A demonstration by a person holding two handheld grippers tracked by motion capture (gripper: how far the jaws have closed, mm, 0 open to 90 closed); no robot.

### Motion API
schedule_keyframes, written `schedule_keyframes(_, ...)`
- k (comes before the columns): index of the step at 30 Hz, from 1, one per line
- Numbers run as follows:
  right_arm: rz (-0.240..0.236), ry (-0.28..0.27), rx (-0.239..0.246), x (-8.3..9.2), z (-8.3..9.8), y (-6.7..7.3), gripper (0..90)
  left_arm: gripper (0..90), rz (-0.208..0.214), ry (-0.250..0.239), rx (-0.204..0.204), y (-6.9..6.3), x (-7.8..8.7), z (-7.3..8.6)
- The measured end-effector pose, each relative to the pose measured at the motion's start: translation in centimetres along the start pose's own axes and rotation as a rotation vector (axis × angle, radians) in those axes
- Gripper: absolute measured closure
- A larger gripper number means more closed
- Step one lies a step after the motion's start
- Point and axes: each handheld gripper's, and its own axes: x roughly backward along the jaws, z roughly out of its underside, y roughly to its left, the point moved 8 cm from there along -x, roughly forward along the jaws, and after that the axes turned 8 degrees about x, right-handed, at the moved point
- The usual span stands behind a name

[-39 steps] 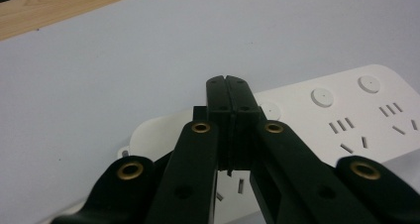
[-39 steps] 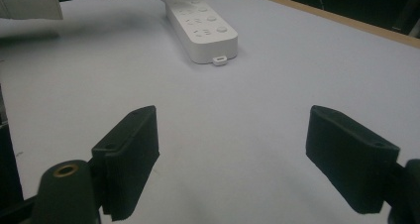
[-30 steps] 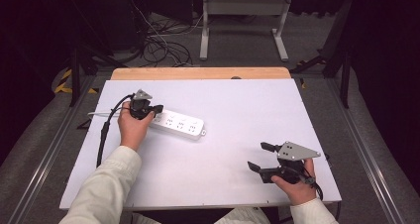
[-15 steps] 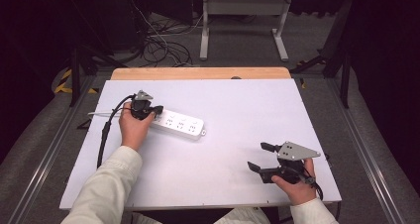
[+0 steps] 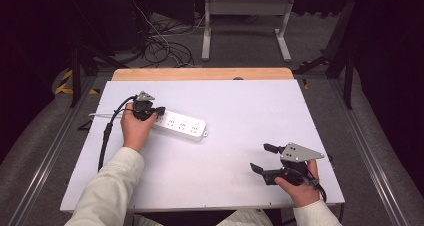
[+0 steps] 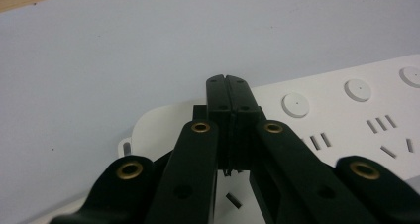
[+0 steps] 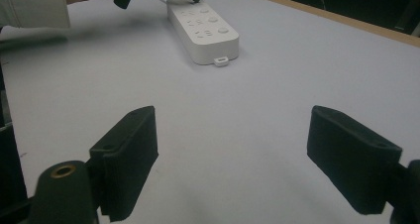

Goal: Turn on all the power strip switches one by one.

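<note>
Two grippers: your left gripper [image 5: 159,109], jaws clenched, presses the power strip [image 5: 182,126] mid-left, likely pinning it; your right gripper [image 5: 260,158] waits released, lower right.

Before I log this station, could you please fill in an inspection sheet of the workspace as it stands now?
Surface: white table top, wooden strip along its far edge.
Job's things: white power strip, flat on the table's left half.
Clutter: nothing seen.
Grippers: left gripper shut, fingers over the strip's end; right gripper open, holding nothing, at the near right.
Cables: black cable trailing from the left gripper; loose tangle on the floor beyond.
Surroundings: dark room, grey metal frame behind the table.
</note>
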Motion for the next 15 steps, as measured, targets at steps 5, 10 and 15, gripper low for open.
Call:
schedule_keyframes(5,-0.001,0.002,-0.001,-0.01,0.05,0.01,20.5,89.9,-0.008,0.012,0.013,0.01,-0.03,0.01)
schedule_keyframes(10,-0.004,0.002,0.001,0.01,0.05,0.09,20.5,89.9,0.003,0.002,0.030,0.09,-0.16,0.02)
schedule_keyframes(15,-0.003,0.004,-0.003,0.03,0.12,0.07,20.5,89.9,-0.011,0.007,0.024,-0.04,-0.19,0.01)
